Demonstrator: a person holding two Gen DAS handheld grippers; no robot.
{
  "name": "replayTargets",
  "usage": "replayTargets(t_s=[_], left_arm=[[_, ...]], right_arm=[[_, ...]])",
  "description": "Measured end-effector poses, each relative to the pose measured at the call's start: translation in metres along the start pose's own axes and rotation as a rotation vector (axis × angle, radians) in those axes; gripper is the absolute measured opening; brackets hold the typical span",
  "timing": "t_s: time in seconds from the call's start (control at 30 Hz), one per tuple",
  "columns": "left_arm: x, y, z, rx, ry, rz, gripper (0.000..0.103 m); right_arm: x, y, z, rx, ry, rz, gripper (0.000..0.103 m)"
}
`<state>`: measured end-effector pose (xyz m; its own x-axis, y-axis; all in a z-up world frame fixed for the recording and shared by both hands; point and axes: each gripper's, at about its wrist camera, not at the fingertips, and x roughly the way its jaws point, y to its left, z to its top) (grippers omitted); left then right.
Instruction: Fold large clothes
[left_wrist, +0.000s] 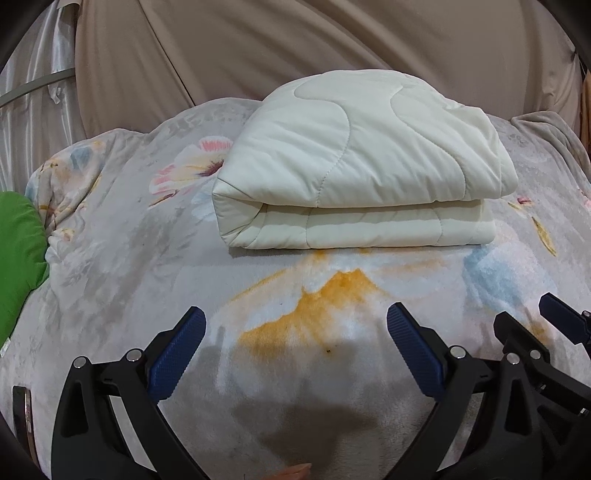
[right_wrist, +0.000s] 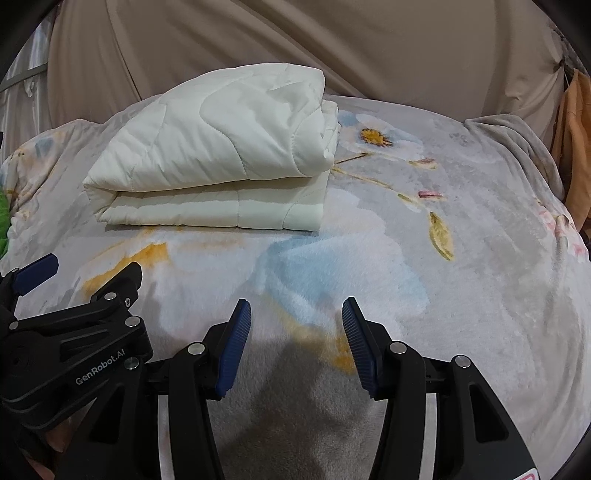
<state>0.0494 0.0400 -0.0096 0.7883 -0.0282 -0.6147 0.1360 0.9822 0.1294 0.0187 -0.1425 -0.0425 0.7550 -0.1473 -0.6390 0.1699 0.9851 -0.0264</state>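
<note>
A cream quilted blanket lies folded in a thick, neat stack on the floral bed cover. In the right wrist view the same stack sits at the upper left. My left gripper hovers over the cover in front of the stack, jaws wide apart and empty. My right gripper hangs beside it on the right, also open with only the cover beneath. Each gripper shows at the edge of the other's view: the right one, the left one. Neither touches the blanket.
A beige cloth hangs behind the bed. A green cushion lies at the bed's left edge. An orange garment hangs at the far right. A grey blanket edge bunches at the back right.
</note>
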Motion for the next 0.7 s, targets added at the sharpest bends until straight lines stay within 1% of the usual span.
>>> replayTargets(t_s=[0.7], left_arm=[[-0.0019,-0.0005,0.0009,-0.008,-0.012,0.000,0.096]], right_arm=[[-0.0027,-0.0002,-0.0008,0.000,-0.021,-0.005,0.051]])
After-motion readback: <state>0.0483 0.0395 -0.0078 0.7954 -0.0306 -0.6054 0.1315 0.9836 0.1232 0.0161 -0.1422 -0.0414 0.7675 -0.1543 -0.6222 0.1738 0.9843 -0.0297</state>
